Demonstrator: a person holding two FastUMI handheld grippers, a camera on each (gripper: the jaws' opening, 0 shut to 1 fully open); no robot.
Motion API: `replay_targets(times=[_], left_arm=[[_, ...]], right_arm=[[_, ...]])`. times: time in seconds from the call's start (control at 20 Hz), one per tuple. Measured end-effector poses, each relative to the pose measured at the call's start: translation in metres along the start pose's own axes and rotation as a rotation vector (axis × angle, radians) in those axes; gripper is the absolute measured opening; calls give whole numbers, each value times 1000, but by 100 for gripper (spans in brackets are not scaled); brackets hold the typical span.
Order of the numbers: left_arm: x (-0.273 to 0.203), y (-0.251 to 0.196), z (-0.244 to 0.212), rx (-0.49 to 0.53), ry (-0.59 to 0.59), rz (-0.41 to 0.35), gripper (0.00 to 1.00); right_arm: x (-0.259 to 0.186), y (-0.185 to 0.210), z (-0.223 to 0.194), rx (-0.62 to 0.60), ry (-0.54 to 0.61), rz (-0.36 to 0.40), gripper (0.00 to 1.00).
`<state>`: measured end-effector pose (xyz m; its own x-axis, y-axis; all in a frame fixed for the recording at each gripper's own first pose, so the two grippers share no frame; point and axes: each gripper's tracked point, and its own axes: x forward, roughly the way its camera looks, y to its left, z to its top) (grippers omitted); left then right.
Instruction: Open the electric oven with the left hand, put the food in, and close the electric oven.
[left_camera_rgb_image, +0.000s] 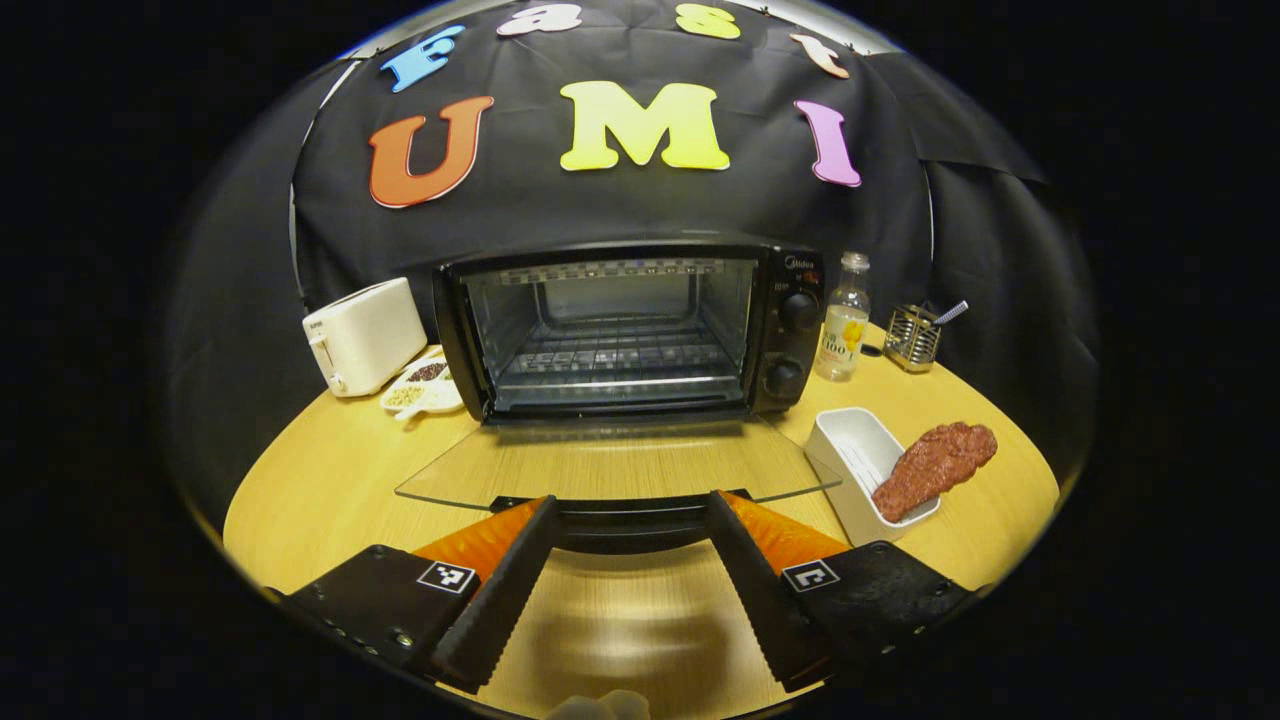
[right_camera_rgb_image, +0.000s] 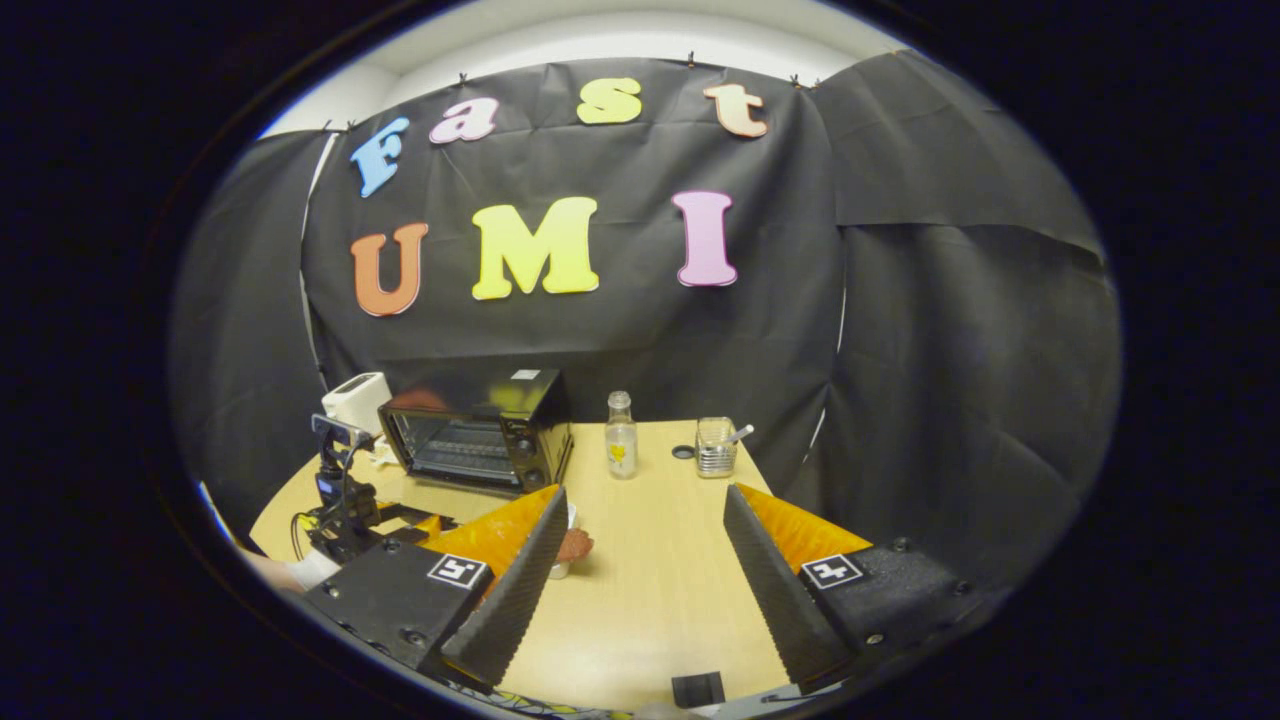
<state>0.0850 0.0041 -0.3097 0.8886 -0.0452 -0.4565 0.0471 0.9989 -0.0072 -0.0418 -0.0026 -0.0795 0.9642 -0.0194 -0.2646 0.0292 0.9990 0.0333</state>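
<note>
The black electric oven (left_camera_rgb_image: 640, 330) stands open at the back of the round wooden table (left_camera_rgb_image: 330, 480), showing its wire rack. Its glass door (left_camera_rgb_image: 610, 465) lies folded down flat, with the dark handle (left_camera_rgb_image: 625, 525) at the front edge. My left gripper (left_camera_rgb_image: 632, 505) is open, its fingers spread to either side of that handle without pressing it. A brown piece of meat (left_camera_rgb_image: 935, 468) rests on a white tray (left_camera_rgb_image: 850, 450) to the right of the door. In the right gripper view my right gripper (right_camera_rgb_image: 645, 495) hangs open above the table, the meat (right_camera_rgb_image: 575, 545) peeking out beside its left finger, the oven (right_camera_rgb_image: 480, 425) farther left.
A white toaster (left_camera_rgb_image: 362, 335) and a small dish of beans (left_camera_rgb_image: 420, 385) sit left of the oven. A clear bottle (left_camera_rgb_image: 843, 320) and a wire holder (left_camera_rgb_image: 912, 337) stand to its right. In the right gripper view the other gripper (right_camera_rgb_image: 345, 500) shows at the table's left.
</note>
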Motion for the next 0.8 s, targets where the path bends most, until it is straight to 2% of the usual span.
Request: replay_targets(times=[0.25,0.55,0.8], left_arm=[[8,-2,-31,-5,84,-3,95],[15,-4,-41,-7,105,-3,95],[5,1,-29,1,48,19,96]], right_arm=[[-1,-3,-7,-8,19,-13,99],[0,-6,-12,-12,35,-21,99],[5,-7,-17,-16,42,-11,99]])
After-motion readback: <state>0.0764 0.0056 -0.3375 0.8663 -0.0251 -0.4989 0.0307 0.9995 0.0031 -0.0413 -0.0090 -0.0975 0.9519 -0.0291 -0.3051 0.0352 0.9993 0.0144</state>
